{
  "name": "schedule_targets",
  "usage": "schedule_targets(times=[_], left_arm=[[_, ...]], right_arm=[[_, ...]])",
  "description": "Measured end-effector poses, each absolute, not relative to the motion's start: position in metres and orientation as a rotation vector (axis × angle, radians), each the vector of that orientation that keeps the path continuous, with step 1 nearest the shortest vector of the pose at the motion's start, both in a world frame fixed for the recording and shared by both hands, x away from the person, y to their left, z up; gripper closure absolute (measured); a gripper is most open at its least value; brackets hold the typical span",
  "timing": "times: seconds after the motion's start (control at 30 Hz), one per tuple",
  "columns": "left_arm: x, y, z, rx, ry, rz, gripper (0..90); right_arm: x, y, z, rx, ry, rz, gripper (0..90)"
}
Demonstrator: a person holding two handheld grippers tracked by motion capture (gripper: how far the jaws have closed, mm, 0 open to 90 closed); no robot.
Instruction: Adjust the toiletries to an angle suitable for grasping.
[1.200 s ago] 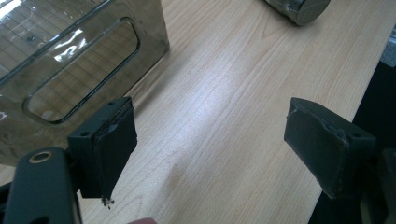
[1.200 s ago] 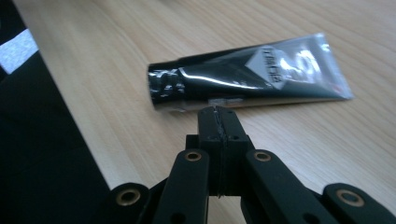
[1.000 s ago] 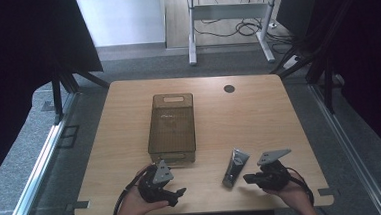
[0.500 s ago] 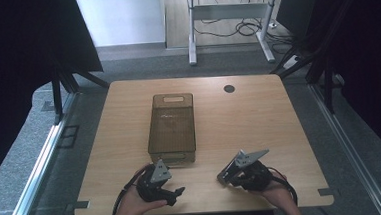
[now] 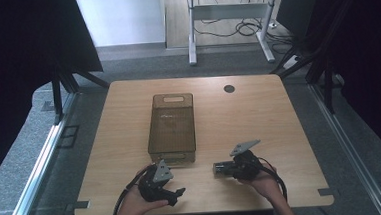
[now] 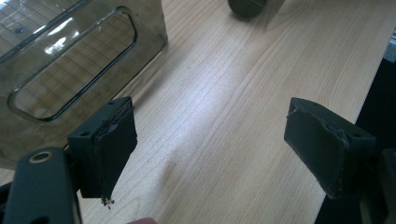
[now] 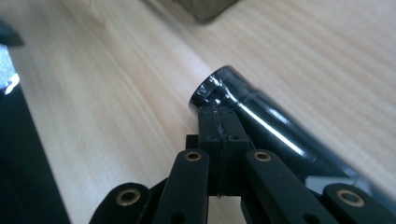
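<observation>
My right gripper [image 5: 221,167], jaws pressed together, has slid left beside the black tube [image 7: 261,121]; my left gripper [image 5: 176,194] gapes empty near the bin [image 5: 172,123].

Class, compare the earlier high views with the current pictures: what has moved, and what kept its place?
The right hand-held gripper slid left across the table to the dark tube, jaws shut, the tube lying beside them. The left hand-held gripper, open, and the clear bin kept their places.

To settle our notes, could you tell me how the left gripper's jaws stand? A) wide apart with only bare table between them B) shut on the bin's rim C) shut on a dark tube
A: in the left gripper view the left gripper has its jaws wide apart over bare table.
</observation>
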State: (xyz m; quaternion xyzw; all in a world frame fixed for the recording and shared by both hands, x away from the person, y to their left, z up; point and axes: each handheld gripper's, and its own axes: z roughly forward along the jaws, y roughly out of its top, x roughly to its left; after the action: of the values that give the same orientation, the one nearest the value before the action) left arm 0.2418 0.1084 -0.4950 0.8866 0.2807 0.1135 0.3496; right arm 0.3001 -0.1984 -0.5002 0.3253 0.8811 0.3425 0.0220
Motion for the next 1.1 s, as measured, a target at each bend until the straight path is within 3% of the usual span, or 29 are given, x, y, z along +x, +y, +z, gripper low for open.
schedule_targets(times=[0.77,0.93,1.1], left_arm=[[0.242,0.107,-0.497,2.311,0.726,0.291,17.2],[0.241,0.109,-0.495,2.305,0.727,0.292,17.2],[0.241,0.110,-0.494,2.303,0.730,0.297,17.2]], right_arm=[[0.326,-0.196,-0.498,1.087,2.604,1.050,88.2],[0.323,-0.200,-0.491,1.064,2.581,1.072,83.5],[0.317,-0.201,-0.485,1.016,2.592,1.038,70.3]])
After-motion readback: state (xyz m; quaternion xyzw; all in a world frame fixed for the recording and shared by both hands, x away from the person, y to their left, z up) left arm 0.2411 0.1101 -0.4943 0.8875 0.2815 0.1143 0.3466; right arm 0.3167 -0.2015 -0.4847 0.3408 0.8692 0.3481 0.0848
